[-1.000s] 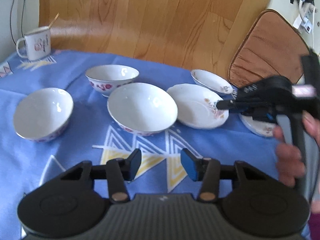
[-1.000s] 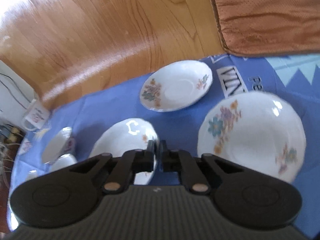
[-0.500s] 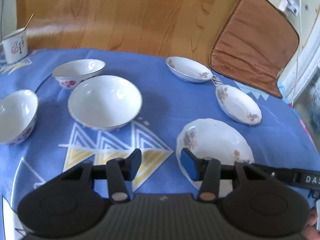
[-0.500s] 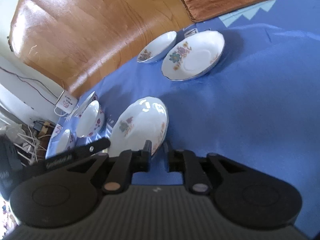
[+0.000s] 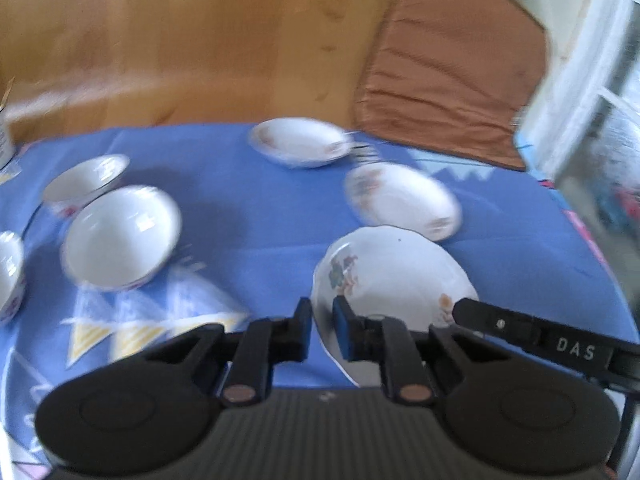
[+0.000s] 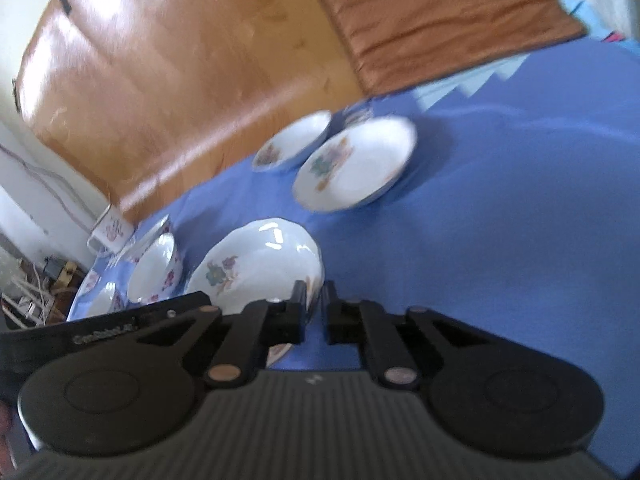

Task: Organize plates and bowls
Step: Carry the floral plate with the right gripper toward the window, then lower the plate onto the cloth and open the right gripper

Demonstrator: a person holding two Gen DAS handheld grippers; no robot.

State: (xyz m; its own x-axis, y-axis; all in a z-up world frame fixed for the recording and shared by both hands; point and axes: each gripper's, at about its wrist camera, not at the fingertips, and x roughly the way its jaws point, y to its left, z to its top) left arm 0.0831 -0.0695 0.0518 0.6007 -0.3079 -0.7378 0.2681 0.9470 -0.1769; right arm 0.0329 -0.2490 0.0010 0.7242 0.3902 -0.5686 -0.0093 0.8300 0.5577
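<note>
1. The scalloped plate (image 5: 394,276) sits low in my view over the blue tablecloth (image 5: 260,216), nearer to me than the other dishes. I cannot tell whether its underside touches the cloth.
2. My left gripper (image 5: 322,320) has just been closing, and the plate's left rim stands between its blue pads; they look pinched onto the edge, with only that thin rim keeping them apart.
3. My right gripper (image 6: 316,302) is clamped on the same plate at its right rim, fingers nearly together. I judge the two-sided grip is there to keep a wide, shallow plate level while I carry it.
4. Two smaller flowered plates (image 5: 402,200) and (image 5: 300,146) lie just beyond, close together, which makes them the likely stack spot.
5. The bowls (image 5: 120,236) are grouped well apart on the left side, so I read the layout as plates right, bowls left.
6. A brown cushion (image 5: 452,68) leans on the wooden board (image 5: 180,52) behind the table. The pictures are blurred, so fine contact is hard to judge.
</note>
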